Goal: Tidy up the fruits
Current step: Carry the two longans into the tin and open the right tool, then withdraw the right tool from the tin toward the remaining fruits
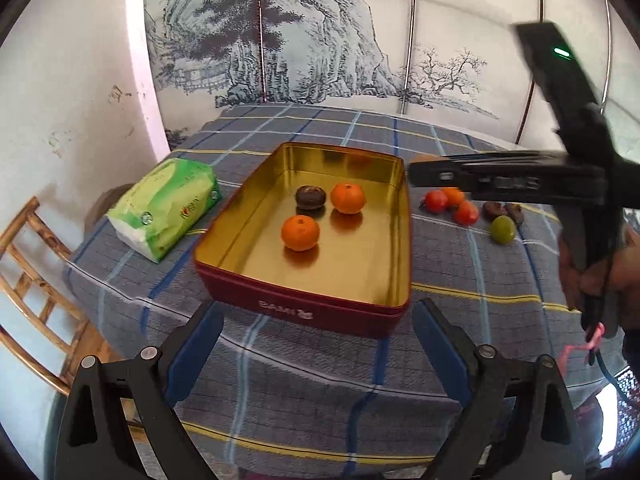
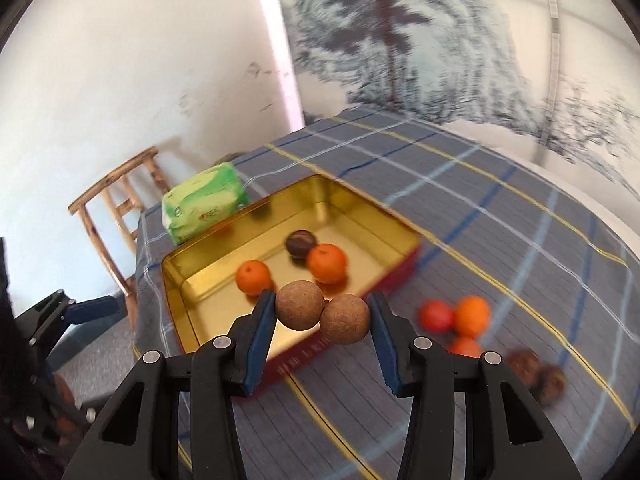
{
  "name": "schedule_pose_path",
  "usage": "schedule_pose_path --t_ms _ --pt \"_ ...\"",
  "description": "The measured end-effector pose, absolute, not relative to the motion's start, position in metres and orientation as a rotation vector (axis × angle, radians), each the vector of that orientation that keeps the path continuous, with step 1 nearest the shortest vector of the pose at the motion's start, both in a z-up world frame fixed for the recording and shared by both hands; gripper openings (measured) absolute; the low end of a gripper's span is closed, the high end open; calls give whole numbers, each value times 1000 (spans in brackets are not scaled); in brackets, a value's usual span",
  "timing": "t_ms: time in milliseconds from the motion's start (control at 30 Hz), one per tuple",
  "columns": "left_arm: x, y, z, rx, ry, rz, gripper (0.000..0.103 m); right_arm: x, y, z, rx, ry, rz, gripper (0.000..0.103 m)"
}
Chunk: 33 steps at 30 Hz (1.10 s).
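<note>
A red tin (image 1: 304, 312) with a gold inside stands on the checked cloth. It holds two oranges (image 1: 300, 233) (image 1: 347, 198) and a dark brown fruit (image 1: 310, 197). My left gripper (image 1: 320, 312) hangs open just in front of the tin's near wall, with nothing between its fingers. My right gripper (image 2: 322, 308) is shut on a pair of joined round brown fruits (image 2: 299, 305), held above the tin's near corner (image 2: 296, 360). On the cloth to the right of the tin lie small red and orange fruits (image 1: 466, 213), a green one (image 1: 503, 230) and dark brown ones (image 1: 492, 210).
A green tissue pack (image 1: 168, 208) lies left of the tin. A wooden chair (image 1: 36, 280) stands beside the table's left edge. A painted screen (image 1: 320, 40) backs the table. A person's hand (image 1: 600, 276) grips the right gripper's handle.
</note>
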State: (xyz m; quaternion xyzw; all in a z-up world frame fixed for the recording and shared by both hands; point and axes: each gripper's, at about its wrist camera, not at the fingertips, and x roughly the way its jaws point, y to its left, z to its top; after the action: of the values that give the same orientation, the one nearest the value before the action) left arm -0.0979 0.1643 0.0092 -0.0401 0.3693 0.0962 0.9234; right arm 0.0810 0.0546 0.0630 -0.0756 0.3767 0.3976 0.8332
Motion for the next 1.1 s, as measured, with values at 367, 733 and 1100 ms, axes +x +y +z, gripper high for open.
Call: schedule_pose_path --t_ms 367,733,1100 --pt "-98 175 4 -41 755 243 93 111 115 28 -263 892 853 48" --pt "-97 183 -5 -60 784 250 93 123 134 8 -281 940 814 48" --pt "-95 184 -11 -64 820 259 94 126 136 15 -243 917 806 52"
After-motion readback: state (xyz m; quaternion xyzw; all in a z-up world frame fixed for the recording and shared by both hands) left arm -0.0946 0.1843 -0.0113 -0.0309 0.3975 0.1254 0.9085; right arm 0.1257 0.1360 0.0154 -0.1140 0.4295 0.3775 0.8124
